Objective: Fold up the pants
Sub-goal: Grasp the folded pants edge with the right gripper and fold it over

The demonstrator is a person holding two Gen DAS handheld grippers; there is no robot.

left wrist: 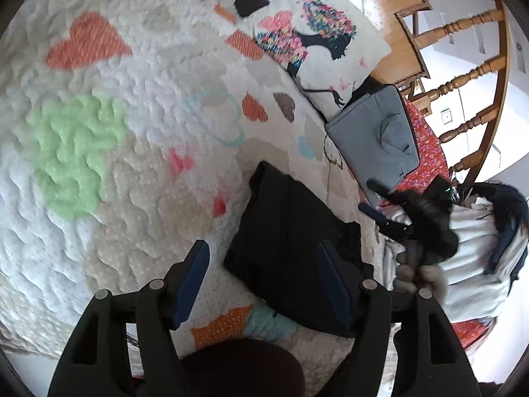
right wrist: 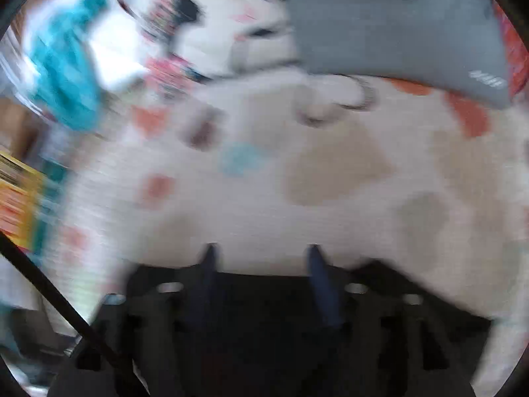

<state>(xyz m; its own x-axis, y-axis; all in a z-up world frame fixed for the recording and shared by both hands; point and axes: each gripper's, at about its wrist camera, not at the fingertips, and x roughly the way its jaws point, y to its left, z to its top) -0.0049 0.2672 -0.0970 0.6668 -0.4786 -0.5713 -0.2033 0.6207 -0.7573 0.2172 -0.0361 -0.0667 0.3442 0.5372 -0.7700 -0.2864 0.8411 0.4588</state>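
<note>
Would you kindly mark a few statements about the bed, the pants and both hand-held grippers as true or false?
1. The black pants lie folded on the quilt. True.
2. The left hand-held gripper clamps the pants. False: its jaws stand open, nothing pinched.
3. A grey bag lies beside the printed pillow. True.
4. The right hand-held gripper holds a towel. False: it is open and empty.

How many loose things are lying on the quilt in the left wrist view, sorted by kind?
Folded black pants: 1
Printed cushion: 1
Grey padded case: 1
Total: 3, all resting on the heart-patterned quilt. The blurred right wrist view adds nothing sure.
</note>
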